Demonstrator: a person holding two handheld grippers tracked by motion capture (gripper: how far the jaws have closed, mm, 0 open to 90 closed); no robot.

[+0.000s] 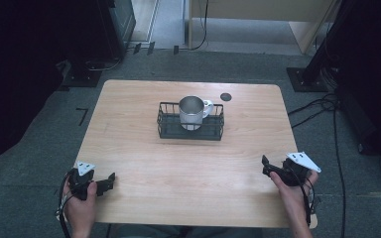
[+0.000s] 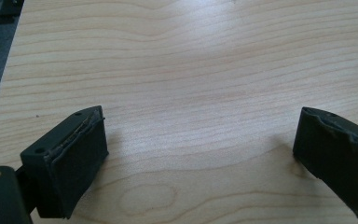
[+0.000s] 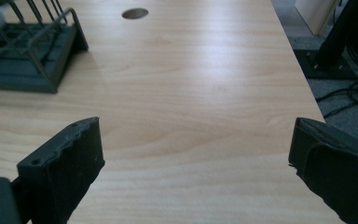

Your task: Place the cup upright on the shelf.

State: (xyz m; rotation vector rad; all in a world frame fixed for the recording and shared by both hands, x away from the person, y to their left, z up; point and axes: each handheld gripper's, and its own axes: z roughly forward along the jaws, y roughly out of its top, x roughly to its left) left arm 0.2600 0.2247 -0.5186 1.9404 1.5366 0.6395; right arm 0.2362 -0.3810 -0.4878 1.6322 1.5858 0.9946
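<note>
A metal mug (image 1: 193, 111) with a white handle stands upright in a black wire basket (image 1: 166, 123) at the middle of the wooden table (image 1: 144, 158). My left gripper (image 1: 107, 182) rests at the table's near left corner, held by a hand, and in the left gripper view its jaws (image 2: 200, 154) stand wide apart over bare wood. My right gripper (image 1: 269, 168) sits at the near right, also open (image 3: 196, 163) with nothing between its jaws. The basket's end (image 3: 37, 51) lies ahead and to the left in the right gripper view.
A dark round hole (image 1: 225, 96) marks the table behind the basket to the right, also visible as a hole (image 3: 134, 13) far ahead. Cables (image 1: 322, 106) and equipment bases lie on the grey floor beyond the right edge.
</note>
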